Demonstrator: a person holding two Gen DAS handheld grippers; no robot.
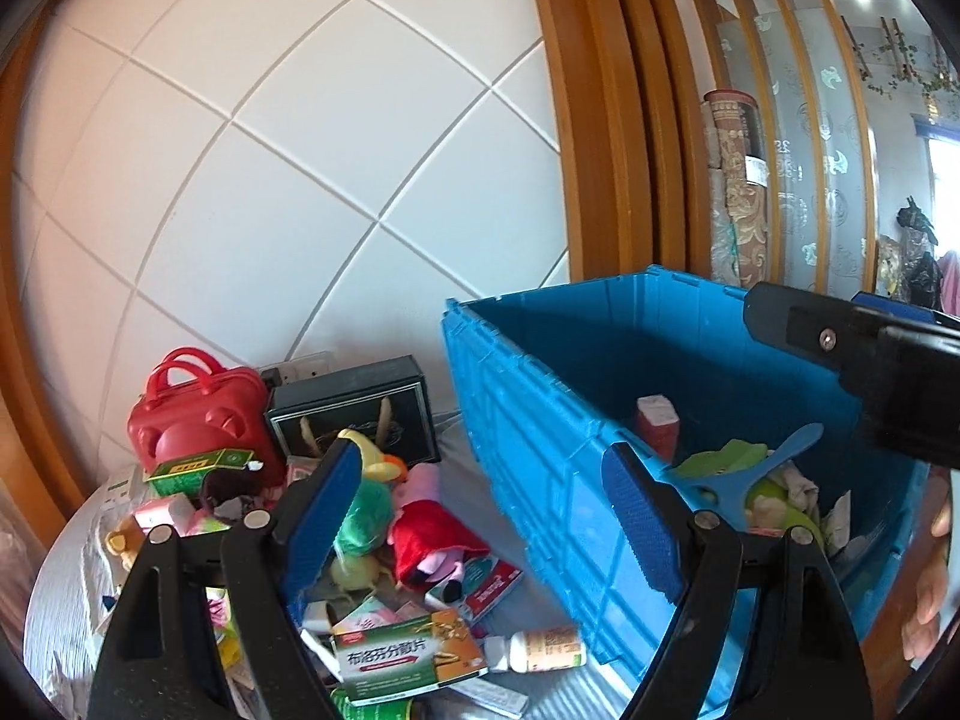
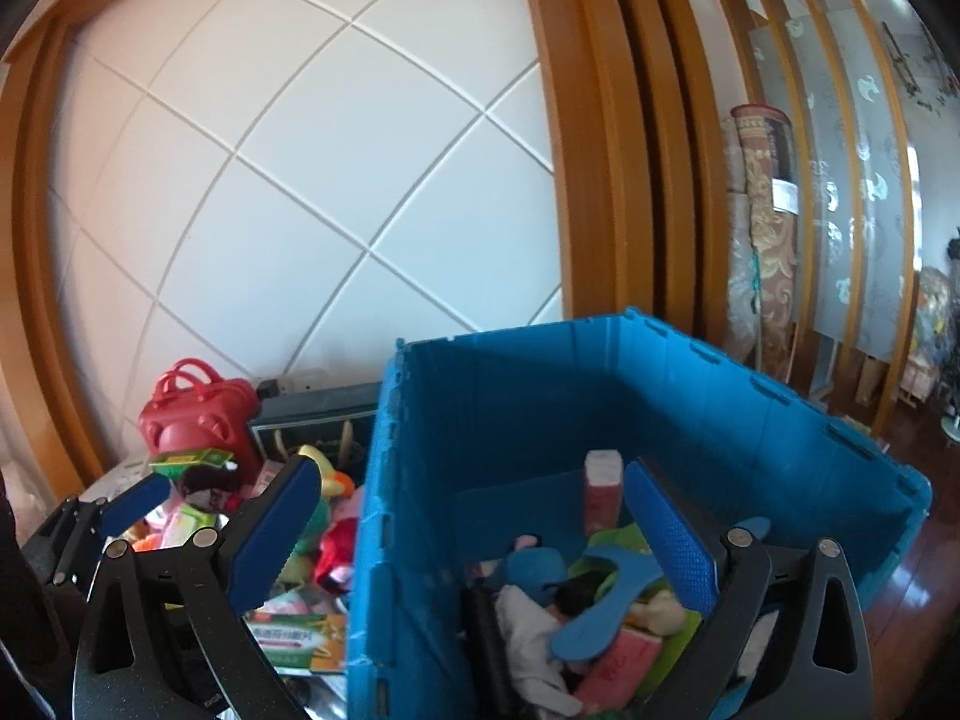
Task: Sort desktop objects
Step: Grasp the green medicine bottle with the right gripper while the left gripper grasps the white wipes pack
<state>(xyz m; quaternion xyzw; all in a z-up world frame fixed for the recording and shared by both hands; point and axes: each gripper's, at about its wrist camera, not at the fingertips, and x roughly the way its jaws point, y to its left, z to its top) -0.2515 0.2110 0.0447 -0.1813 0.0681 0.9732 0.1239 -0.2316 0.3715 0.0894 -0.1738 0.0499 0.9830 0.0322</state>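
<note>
A blue plastic crate (image 1: 540,420) stands on the right of the table and shows in the right wrist view (image 2: 420,480) too. It holds a blue hanger-like piece (image 2: 606,594), a pink box (image 2: 603,489), cloth and green items. Left of it lies a pile: a green and orange medicine box (image 1: 408,654), a white pill bottle (image 1: 543,651), a red plush toy (image 1: 429,540), a green plush toy (image 1: 360,504). My left gripper (image 1: 486,516) is open and empty above the pile beside the crate's wall. My right gripper (image 2: 474,540) is open and empty, straddling the crate's left wall.
A red toy suitcase (image 1: 192,414) and a black box (image 1: 360,414) stand at the back by the white tiled wall. A green carton (image 1: 198,465) lies before the suitcase. A wooden door frame (image 1: 600,120) and rolled carpets (image 1: 738,192) are behind the crate.
</note>
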